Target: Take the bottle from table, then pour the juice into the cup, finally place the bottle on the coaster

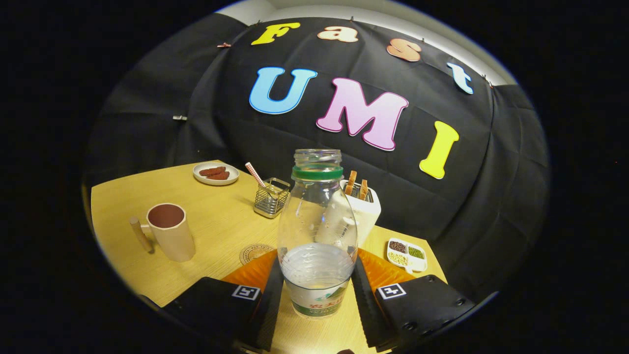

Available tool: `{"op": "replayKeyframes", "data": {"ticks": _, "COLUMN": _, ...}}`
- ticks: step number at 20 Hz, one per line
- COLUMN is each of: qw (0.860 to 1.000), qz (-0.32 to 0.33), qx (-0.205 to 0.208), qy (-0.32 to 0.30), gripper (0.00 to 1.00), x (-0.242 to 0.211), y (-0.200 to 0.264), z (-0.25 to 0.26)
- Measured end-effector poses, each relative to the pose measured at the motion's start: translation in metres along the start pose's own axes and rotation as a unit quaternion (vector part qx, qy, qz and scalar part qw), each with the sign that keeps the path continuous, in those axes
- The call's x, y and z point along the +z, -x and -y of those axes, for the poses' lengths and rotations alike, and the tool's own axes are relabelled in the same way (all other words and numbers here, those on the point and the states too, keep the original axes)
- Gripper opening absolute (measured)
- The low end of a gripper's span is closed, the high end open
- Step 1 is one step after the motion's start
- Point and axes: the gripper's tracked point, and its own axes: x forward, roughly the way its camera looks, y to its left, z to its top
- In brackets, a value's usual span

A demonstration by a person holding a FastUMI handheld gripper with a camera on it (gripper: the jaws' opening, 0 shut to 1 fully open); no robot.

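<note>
A clear plastic bottle [317, 231] with a green neck ring and no cap stands upright between my fingers, its lower part holding clear liquid. My gripper [317, 295] is shut on the bottle's lower body, with one finger pressing on each side. I cannot tell whether its base rests on the wooden table [221, 231]. A beige cup [169, 231] with a handle stands ahead to the left, its inside dark. A round coaster [254, 253] lies on the table just beyond my left finger, partly hidden by it.
Behind the bottle stands a white toaster [366, 209] with two toast slices. To its left is a wire basket [271, 197] with a striped straw, and farther left a plate of sausages [216, 173]. A divided dish of beans [407, 254] sits on the right near the table's edge.
</note>
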Motion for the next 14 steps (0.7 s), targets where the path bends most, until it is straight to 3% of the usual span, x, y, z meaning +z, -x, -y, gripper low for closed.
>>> {"op": "replayKeyframes", "data": {"ticks": 7, "qw": 0.996, "qz": 0.001, "qx": -0.006, "qy": 0.090, "gripper": 0.71, "x": 0.030, "y": 0.008, "z": -0.018}}
{"op": "replayKeyframes", "data": {"ticks": 14, "qw": 0.980, "qz": 0.018, "qx": 0.002, "qy": 0.197, "gripper": 0.71, "x": 0.052, "y": 0.003, "z": -0.055}}
